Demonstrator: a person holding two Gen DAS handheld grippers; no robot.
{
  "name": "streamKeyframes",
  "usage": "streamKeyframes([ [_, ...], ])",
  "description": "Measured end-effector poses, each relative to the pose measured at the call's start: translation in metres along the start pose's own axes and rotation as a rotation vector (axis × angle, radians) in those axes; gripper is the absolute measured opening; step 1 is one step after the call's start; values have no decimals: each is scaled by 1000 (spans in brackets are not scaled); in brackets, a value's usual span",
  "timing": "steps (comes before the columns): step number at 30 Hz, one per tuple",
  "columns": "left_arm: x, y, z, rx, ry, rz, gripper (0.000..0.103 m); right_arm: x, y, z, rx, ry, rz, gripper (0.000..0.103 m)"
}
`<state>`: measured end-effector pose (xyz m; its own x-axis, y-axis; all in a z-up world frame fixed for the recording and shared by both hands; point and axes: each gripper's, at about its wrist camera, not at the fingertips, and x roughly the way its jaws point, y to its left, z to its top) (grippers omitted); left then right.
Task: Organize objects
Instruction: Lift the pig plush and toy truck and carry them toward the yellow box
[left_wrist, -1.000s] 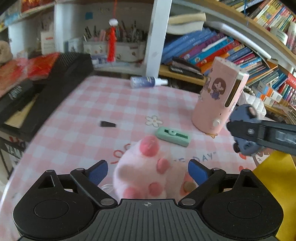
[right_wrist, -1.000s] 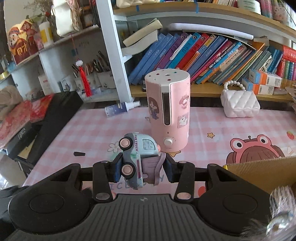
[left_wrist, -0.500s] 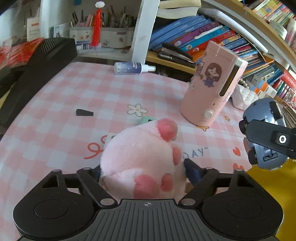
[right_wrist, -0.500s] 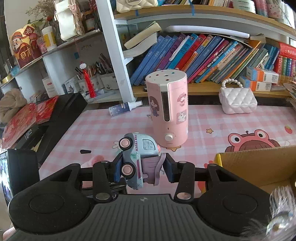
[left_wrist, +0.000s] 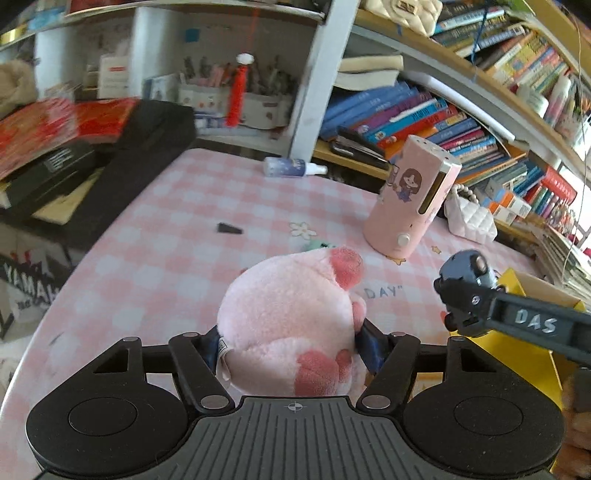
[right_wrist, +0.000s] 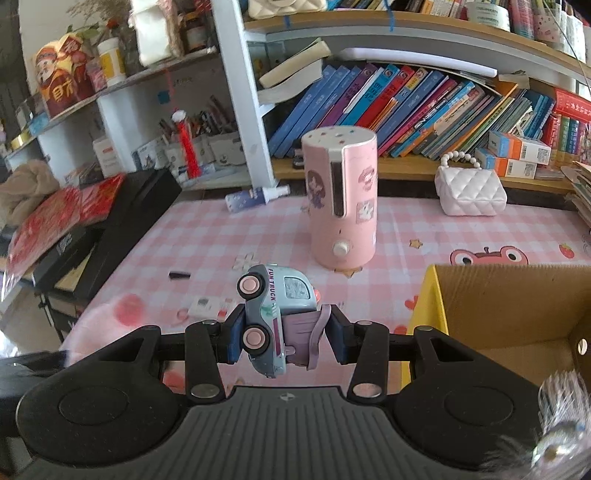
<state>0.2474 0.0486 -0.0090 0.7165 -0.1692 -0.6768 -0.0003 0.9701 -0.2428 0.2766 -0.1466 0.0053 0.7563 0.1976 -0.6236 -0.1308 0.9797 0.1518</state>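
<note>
A pink plush paw toy (left_wrist: 284, 302) sits between the blue pads of my left gripper (left_wrist: 291, 345), whose jaws are closing and squeezing its sides; it hangs above the pink checked table (left_wrist: 177, 236). In the right wrist view it is a pink blur (right_wrist: 107, 321) at the lower left. My right gripper (right_wrist: 286, 332) is shut on a small blue-grey toy truck (right_wrist: 275, 317) with pink wheels, held on its side in the air. The left wrist view shows that gripper (left_wrist: 465, 306) and the truck (left_wrist: 461, 269) at the right, by the open cardboard box (right_wrist: 509, 306).
A tall pink humidifier (right_wrist: 341, 199) stands mid-table. Behind it lie a spray bottle (right_wrist: 255, 195) and a white quilted purse (right_wrist: 469, 188). A small black piece (right_wrist: 180, 274), a white card (right_wrist: 207, 306) and a green item (left_wrist: 317, 244) lie on the cloth. A black case (right_wrist: 122, 221) borders the left.
My left gripper's jaws closed in on the plush paw and lifted it off the table. The right gripper, still holding the truck, drifted closer to the cardboard box.
</note>
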Motion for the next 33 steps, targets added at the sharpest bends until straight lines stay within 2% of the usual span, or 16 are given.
streamKeyframes([
  [12, -56, 25, -38, -42, -7, 23, 68, -37, 20, -41, -106, 18, -1, 42],
  [22, -91, 27, -58, 3, -41, 8, 68, -67, 38, -68, -105, 36, 19, 42],
  [33, -127, 40, -99, 4, -10, -16, 68, -106, 56, -108, -93, 58, 4, 42],
])
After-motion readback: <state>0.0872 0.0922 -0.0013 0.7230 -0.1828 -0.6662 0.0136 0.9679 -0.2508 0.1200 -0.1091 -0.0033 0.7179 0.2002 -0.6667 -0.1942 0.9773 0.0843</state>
